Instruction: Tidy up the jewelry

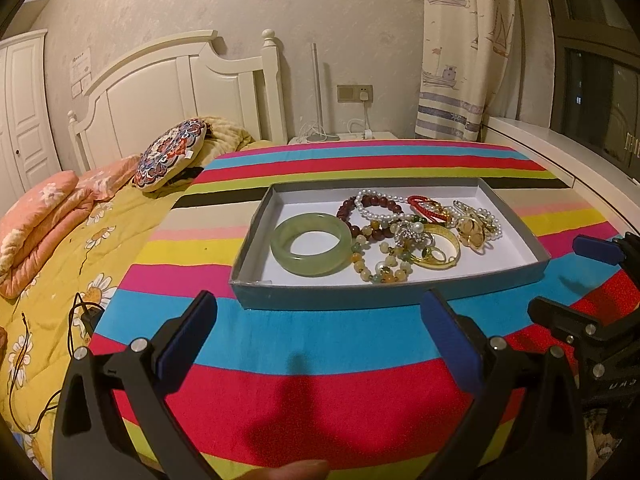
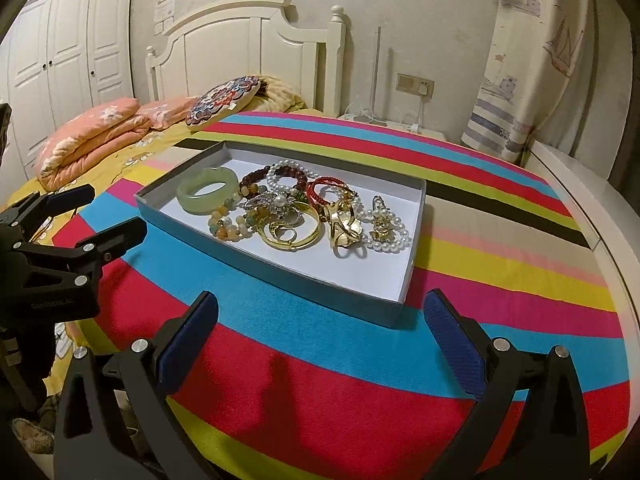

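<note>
Jewelry (image 1: 400,236) lies gathered in the shallow box (image 1: 256,236) on the striped cloth (image 1: 320,360), partly tangled, consistent with sorting either pending or finished; left gripper (image 1: 320,336) and right gripper (image 2: 322,336) hover nearby, jaws wide, empty.

you can read one brand only: raised letters on the black plastic body of the left gripper (image 2: 114,226), low at the left edge of your right wrist view, which look like "genrobot.ai", though the last letters are faint. in your left wrist view the black plastic body of the right gripper (image 1: 568,276) bears small pale marks too blurred to read. the white paper notices (image 2: 165,13) on the wall beside the headboard carry print too small to make out.
</note>
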`<state>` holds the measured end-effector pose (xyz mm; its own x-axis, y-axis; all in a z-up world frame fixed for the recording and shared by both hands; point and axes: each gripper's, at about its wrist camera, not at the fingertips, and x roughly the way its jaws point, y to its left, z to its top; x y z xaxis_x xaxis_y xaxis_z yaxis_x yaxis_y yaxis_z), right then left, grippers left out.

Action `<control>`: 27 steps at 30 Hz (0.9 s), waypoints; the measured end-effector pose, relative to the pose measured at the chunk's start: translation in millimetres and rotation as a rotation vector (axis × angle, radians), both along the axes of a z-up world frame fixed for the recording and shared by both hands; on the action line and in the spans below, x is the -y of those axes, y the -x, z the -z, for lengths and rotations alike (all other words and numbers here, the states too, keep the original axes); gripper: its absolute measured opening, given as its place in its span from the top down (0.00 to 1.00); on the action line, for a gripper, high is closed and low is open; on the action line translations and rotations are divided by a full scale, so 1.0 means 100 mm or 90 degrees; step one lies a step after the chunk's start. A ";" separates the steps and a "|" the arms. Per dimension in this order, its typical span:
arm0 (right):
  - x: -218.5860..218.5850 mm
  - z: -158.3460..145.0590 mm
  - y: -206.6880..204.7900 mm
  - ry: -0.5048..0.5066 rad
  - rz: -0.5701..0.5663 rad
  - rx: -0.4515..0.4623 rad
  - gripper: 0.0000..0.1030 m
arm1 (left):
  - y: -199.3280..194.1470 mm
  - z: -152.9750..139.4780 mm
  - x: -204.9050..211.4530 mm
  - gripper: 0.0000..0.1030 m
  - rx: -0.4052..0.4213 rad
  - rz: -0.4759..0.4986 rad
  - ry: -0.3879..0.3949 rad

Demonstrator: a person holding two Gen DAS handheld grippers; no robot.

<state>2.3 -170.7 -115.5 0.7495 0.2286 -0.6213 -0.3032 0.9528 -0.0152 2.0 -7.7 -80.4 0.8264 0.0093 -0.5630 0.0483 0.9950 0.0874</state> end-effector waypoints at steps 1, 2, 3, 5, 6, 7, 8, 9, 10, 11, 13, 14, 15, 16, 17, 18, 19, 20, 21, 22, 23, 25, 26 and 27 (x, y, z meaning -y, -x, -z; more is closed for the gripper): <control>0.01 0.00 0.00 -0.002 0.001 0.000 0.04 | 0.00 0.00 0.00 0.02 0.000 0.000 0.000; 0.01 -0.01 0.00 -0.003 0.002 0.000 0.04 | 0.00 0.00 0.00 0.02 0.000 0.000 0.001; 0.02 -0.01 0.00 -0.005 0.002 0.000 0.04 | 0.00 0.00 0.00 0.02 -0.001 0.000 0.001; 0.02 -0.01 0.01 -0.005 0.003 0.000 0.04 | 0.00 0.00 0.00 0.02 -0.002 0.000 0.002; 0.02 -0.01 0.01 -0.004 0.003 0.000 0.04 | 0.00 0.00 0.00 0.02 -0.002 0.001 0.002; 0.03 -0.01 0.01 -0.005 0.002 0.000 0.04 | 0.00 0.00 0.00 0.02 -0.002 0.001 0.002; 0.03 -0.01 0.01 -0.005 0.002 0.001 0.04 | 0.00 0.00 0.00 0.02 -0.002 0.001 0.002; 0.03 -0.01 0.01 -0.005 0.002 0.001 0.04 | 0.00 0.01 0.00 0.02 -0.002 0.001 0.002; 0.03 -0.01 0.01 -0.005 0.002 0.000 0.04 | 0.00 0.00 0.00 0.02 -0.002 0.001 0.002; 0.03 -0.01 0.01 -0.005 0.002 0.001 0.04 | 0.00 0.01 0.00 0.02 -0.003 0.001 0.003; 0.02 -0.01 0.01 -0.006 0.002 0.001 0.04 | -0.01 0.01 0.00 0.02 -0.004 0.001 0.004; 0.02 -0.01 0.01 -0.005 0.002 0.000 0.04 | -0.01 0.01 0.01 0.02 -0.004 0.001 0.004; 0.02 -0.01 0.01 -0.005 0.002 0.000 0.04 | -0.01 0.01 0.00 0.02 -0.004 0.001 0.004; 0.02 -0.01 0.01 -0.005 0.002 0.001 0.04 | -0.01 0.01 0.00 0.02 -0.004 0.001 0.004; 0.03 -0.01 0.01 -0.006 0.003 0.001 0.04 | -0.01 0.01 0.00 0.02 -0.003 0.001 0.004; 0.03 -0.01 0.01 -0.007 0.004 0.003 0.04 | -0.01 0.01 0.00 0.02 -0.003 0.001 0.004; 0.03 -0.01 0.02 -0.008 0.004 0.004 0.04 | -0.01 0.02 0.00 0.02 -0.004 0.001 0.004; 0.04 -0.02 0.01 -0.009 0.004 0.004 0.04 | -0.01 0.01 0.00 0.02 -0.004 0.001 0.004; 0.04 -0.02 0.01 -0.011 0.005 0.005 0.04 | -0.01 0.02 0.00 0.02 -0.004 0.001 0.005; 0.04 -0.02 0.01 -0.013 0.005 0.005 0.04 | -0.01 0.02 0.00 0.02 -0.005 0.001 0.005; 0.04 -0.02 0.01 -0.014 0.006 0.005 0.04 | -0.01 0.02 0.00 0.02 -0.005 0.001 0.005; 0.05 -0.02 0.00 -0.015 0.007 0.004 0.04 | -0.01 0.02 0.00 0.02 -0.005 0.001 0.005; 0.05 -0.02 0.00 -0.015 0.007 0.004 0.04 | -0.01 0.02 0.00 0.02 -0.005 0.001 0.004; 0.05 -0.01 0.00 -0.016 0.007 0.004 0.04 | -0.01 0.02 0.00 0.02 -0.005 0.001 0.005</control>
<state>1.8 -175.5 -114.0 0.7554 0.2357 -0.6114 -0.2929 0.9561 0.0067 3.0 -7.9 -82.3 0.8221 0.0040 -0.5693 0.0505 0.9955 0.0800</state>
